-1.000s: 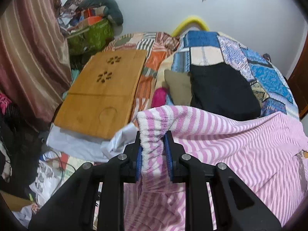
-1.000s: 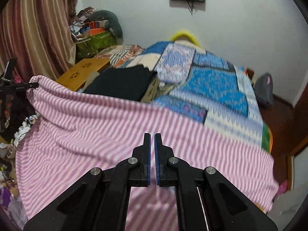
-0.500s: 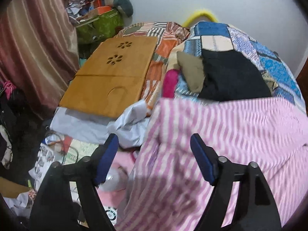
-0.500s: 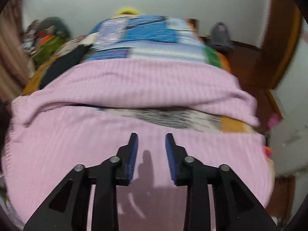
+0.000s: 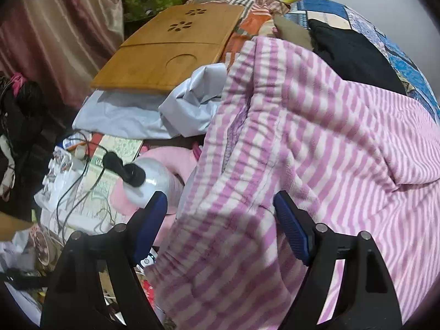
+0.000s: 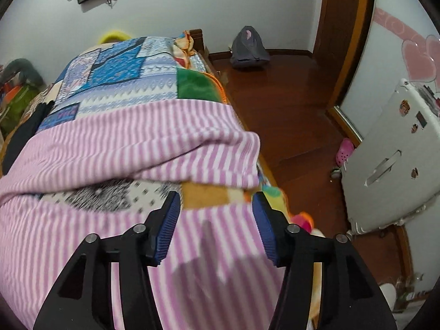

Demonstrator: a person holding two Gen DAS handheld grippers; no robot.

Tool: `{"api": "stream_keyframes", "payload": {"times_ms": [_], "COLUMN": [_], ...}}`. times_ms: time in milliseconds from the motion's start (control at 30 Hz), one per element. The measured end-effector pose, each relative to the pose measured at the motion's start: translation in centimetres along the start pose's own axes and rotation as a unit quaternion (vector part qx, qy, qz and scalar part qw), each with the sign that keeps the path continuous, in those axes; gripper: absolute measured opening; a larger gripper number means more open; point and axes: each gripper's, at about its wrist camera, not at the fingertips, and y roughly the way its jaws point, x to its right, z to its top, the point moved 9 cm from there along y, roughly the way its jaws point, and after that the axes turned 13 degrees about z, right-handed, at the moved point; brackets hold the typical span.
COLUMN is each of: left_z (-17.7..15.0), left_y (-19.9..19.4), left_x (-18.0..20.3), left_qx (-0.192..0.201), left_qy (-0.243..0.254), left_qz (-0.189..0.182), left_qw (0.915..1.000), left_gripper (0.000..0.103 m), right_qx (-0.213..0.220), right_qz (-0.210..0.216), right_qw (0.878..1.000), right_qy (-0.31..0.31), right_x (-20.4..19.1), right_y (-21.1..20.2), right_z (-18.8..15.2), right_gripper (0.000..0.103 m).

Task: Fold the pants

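We see a bed [image 6: 209, 66] covered by a patchwork quilt [image 6: 123, 82] of blue, lilac and green panels, with the pink-and-white striped pants [image 6: 132, 137] spread across its near end, one band of them folded over so that a strip of quilt shows between the two layers. Towards the bed's left edge lie a folded black garment [image 5: 354, 55] with an olive cloth [image 5: 294, 30] just beside it, touching the pants' far edge. Farther left, a bamboo lap tray [image 5: 170, 49] rests flat on a crumpled pale-blue sheet [image 5: 154, 110].
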Motion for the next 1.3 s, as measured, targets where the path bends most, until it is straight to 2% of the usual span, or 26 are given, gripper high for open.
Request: {"api": "stream_keyframes", "payload": {"times_ms": [67,200,233,267,333,400,433,600,667,867,967,1067,1167,1267,1300], "left_z": [-0.4,-0.8,-1.0,-1.1,-1.4,-1.8,-2.0,-2.8,-3.3,-3.5,-1.9,0.1,1.9,4.3,5.3], "left_y": [0.1,-0.5,-0.8,-1.0,-1.3,-1.5,-1.6,-2.2,-2.5,-3.4,-5.0,-6.5,-7.4,-8.1,-8.3], "left_x": [-0.2,0.1,0.4,0.6,0.9,1.1,1.1,0.7,0.5,0.3,0.0,-0.1,0.0,0.0,0.1], "left_qx": [-0.001,-0.003,-0.001,0.0,0.003,0.003,0.001,-0.008,-0.012,-0.022,-0.007,0.013,0.027,0.047,0.056], "left_qy": [-0.021,-0.025,-0.016,-0.01,0.008,0.019,0.021,0.018,0.023,0.025,0.017,0.009,0.005,-0.001,-0.003], "left_qz": [-0.003,-0.002,0.006,0.017,0.039,0.057,0.061,0.074,0.078,0.062,0.045,0.036,0.029,0.022,0.02], "left_qw": [0.9998,0.9997,0.9998,0.9998,0.9992,0.9982,0.9979,0.9971,0.9966,0.9975,0.9988,0.9992,0.9992,0.9987,0.9982], "left_gripper": [0.08,0.054,0.046,0.044,0.035,0.031,0.029,0.024,0.024,0.025,0.026,0.033,0.035,0.047,0.057], "right_qx": [-0.016,-0.048,-0.049,-0.046,-0.04,-0.05,-0.053,-0.054,-0.056,-0.079,-0.086,-0.089,-0.073,-0.051,-0.044], "right_qz": [-0.004,-0.02,-0.014,0.0,0.028,0.052,0.053,0.058,0.053,0.034,0.022,0.015,0.004,-0.004,0.0], "right_qw": [1.0,0.999,0.999,0.999,0.998,0.997,0.997,0.997,0.997,0.996,0.996,0.996,0.997,0.997,0.997], "right_qy": [0.0,0.006,0.011,0.018,0.027,0.023,0.018,-0.011,-0.027,-0.023,-0.029,-0.023,-0.027,-0.059,-0.07], "right_x": [0.8,2.9,3.2,3.3,3.4,3.0,3.0,2.9,3.0,4.6,4.8,4.8,4.0,1.5,0.4], "right_y": [1.6,4.9,5.4,5.8,6.3,7.1,7.2,6.0,5.1,4.3,4.2,4.2,3.1,1.4,0.9], "right_z": [0.0,-0.2,-0.2,-0.1,-0.1,-0.4,-0.5,-0.4,-0.5,-1.6,-1.9,-1.5,-0.4,1.3,1.9], "right_gripper": [0.052,0.052,0.052,0.052,0.051,0.036,0.035,0.017,0.011,0.01,0.01,0.011,0.016,0.023,0.028]}}
